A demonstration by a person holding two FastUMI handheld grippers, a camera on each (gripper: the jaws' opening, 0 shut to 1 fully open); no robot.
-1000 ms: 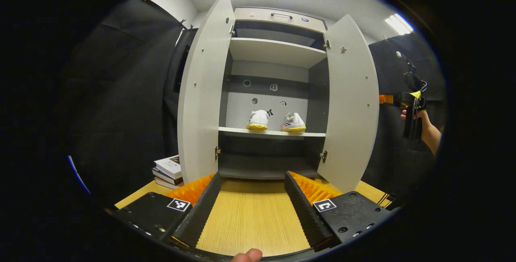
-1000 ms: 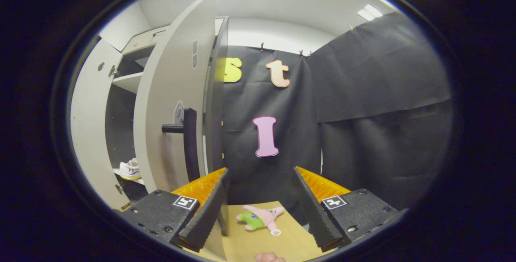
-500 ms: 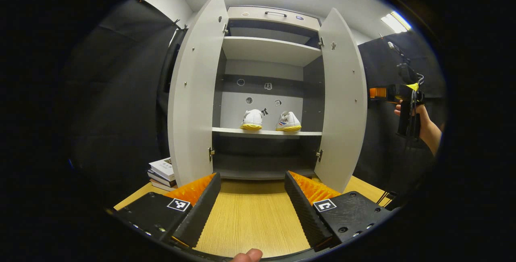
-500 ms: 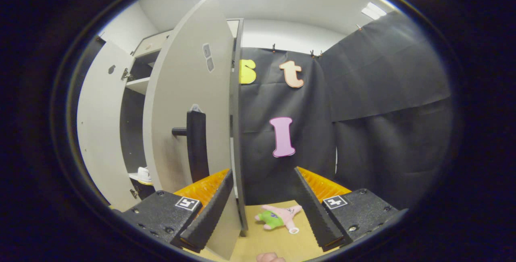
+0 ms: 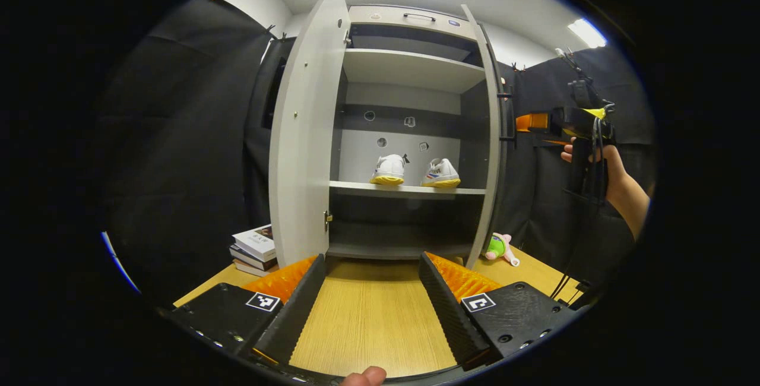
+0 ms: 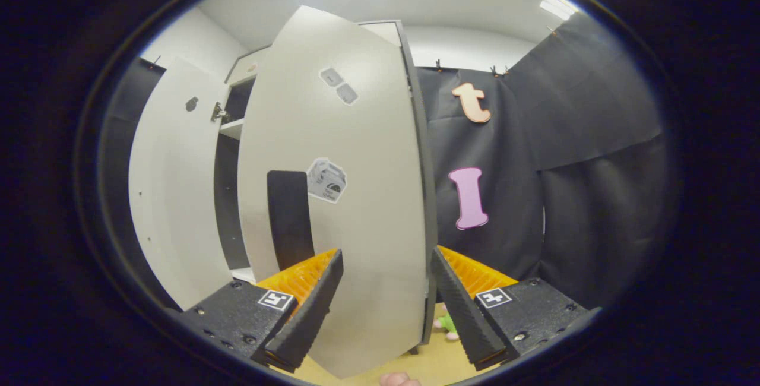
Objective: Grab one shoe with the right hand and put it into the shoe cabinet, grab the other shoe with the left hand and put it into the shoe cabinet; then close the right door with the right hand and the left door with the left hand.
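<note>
Two white shoes with yellow soles, one (image 5: 389, 170) beside the other (image 5: 440, 173), stand on the middle shelf of the grey shoe cabinet (image 5: 409, 71). Its left door (image 5: 303, 136) stands wide open. The right door (image 5: 493, 136) shows edge-on in the left gripper view. In the right gripper view its outer face (image 6: 362, 154) with a dark handle (image 6: 290, 214) is close in front of my right gripper (image 6: 386, 309), which is open. A hand holds that right gripper (image 5: 525, 123) just outside the door. My left gripper (image 5: 371, 303) hangs open over the table, apart from the cabinet.
A stack of books (image 5: 255, 246) lies left of the cabinet on the wooden table (image 5: 368, 320). A pink and green plush toy (image 5: 499, 247) lies at the cabinet's right foot, also seen low behind the door as the same toy (image 6: 448, 322). The left door (image 6: 172, 184) juts out.
The right door has swung from wide open to partly closed, now edge-on to the left gripper. The right gripper has come round onto its outer face. The left gripper stayed put.
</note>
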